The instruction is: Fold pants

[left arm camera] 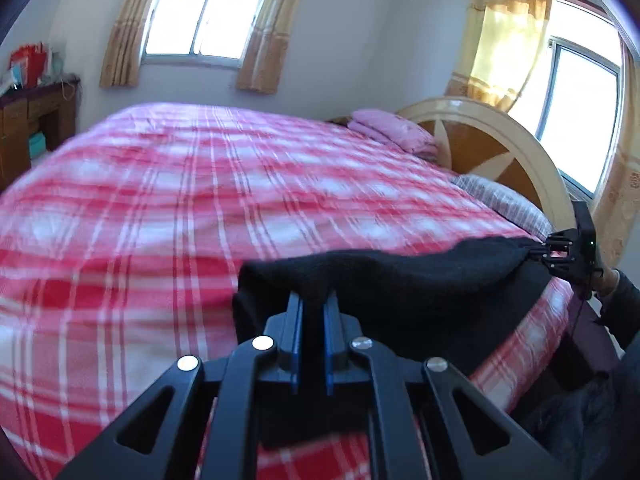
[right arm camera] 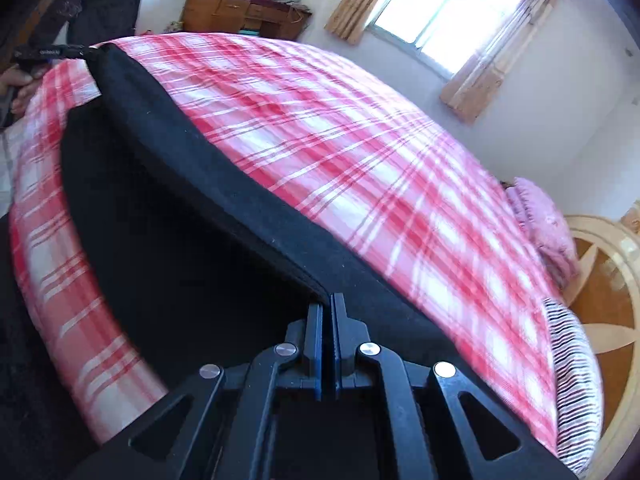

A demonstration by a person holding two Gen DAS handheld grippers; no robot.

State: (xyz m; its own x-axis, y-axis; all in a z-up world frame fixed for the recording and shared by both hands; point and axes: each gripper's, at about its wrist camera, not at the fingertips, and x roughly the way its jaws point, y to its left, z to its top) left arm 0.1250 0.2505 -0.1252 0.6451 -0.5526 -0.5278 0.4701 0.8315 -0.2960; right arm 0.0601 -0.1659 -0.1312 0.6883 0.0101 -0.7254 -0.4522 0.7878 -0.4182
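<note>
Bed (left arm camera: 160, 208) w/ red plaid cover, curtained windows (left arm camera: 204, 12), both tools clamping black pants (left arm camera: 400, 276).

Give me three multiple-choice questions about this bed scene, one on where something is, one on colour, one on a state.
1. Where is the pink pillow?
A. By the headboard
B. On the floor
C. On the dresser

2. What colour are the pants?
A. Blue
B. Black
C. Grey

3. How are the left gripper and right gripper?
A. Both open
B. One open
C. Both shut on the pants

Answers: 1 A, it lies at the bed's head; 2 B, dark cloth on the red plaid cover; 3 C, fingers pinch its edge at both ends.
</note>
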